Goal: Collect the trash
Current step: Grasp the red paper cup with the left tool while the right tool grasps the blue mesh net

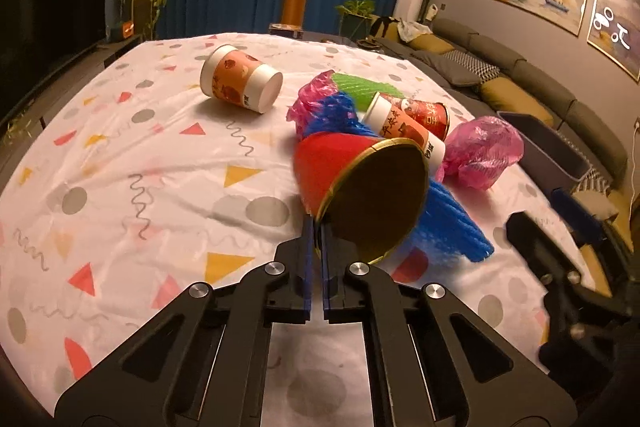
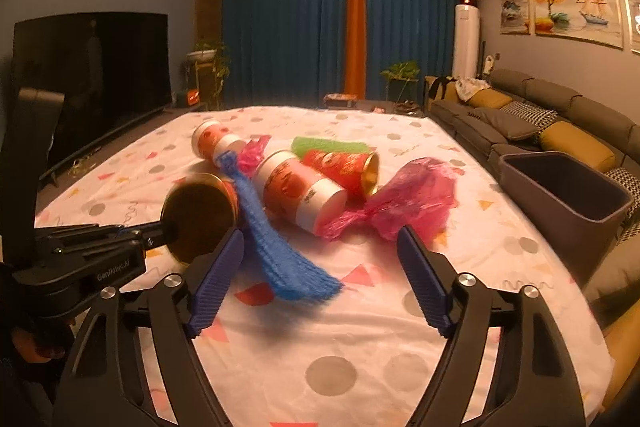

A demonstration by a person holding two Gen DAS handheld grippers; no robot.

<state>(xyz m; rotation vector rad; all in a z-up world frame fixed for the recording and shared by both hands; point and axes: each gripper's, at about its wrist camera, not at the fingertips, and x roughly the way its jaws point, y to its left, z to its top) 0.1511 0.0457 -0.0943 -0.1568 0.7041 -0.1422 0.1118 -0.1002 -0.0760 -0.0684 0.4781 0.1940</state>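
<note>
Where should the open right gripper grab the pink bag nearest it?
Take the pink bag at its twisted neck on the left end, coming straight down with the right gripper. The puffed body is wide and loose; the neck is narrow and bunched.

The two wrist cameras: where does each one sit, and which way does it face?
Left wrist: sits behind the left claw, facing the curtains across the table; the claw pinches the rim of a red cup; the right claw shows at the right edge.
Right wrist: sits behind the open right claw, facing the same curtains.
Shared: the red cup, blue net, bin.
</note>
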